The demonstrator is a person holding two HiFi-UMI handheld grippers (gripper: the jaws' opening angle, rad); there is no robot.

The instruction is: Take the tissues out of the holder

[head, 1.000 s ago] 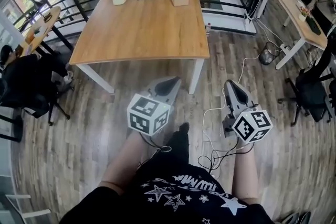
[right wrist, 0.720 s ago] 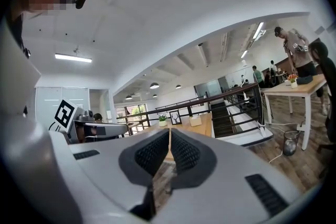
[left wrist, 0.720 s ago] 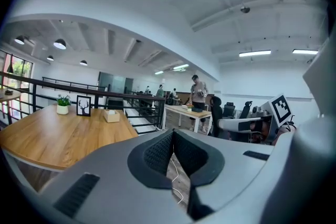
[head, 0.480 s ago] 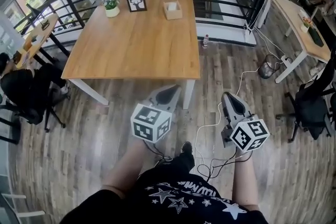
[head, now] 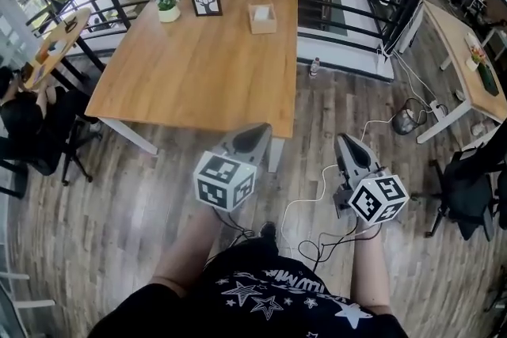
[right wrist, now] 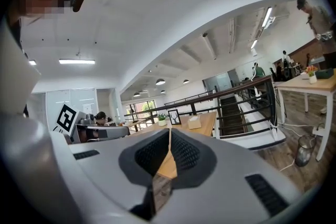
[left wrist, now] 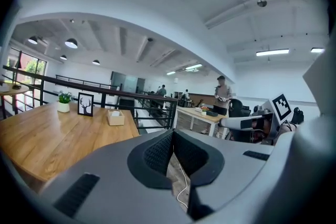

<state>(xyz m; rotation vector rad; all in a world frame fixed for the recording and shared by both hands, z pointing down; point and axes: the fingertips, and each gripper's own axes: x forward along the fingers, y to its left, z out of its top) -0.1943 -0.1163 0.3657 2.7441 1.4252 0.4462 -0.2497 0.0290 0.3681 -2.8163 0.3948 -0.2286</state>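
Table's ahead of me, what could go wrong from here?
The white cable trailing underfoot could snag. The tissue holder sits at the far edge of the table near the picture frame; a long reach might knock that. The left claw and right claw are shut: open one first.

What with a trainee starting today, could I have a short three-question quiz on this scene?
1. True or false: in the head view, the light wooden tissue holder stands near the far edge of the wooden table, to the right of the black-framed deer picture.
2. Pick one: the right gripper is (A) open around a tissue, (B) shut and empty, (C) shut on the holder.
3. Fill the gap: in the head view, the small potted green plant stands to the ___ of the deer picture.

Key: 1 true; 2 B; 3 left.
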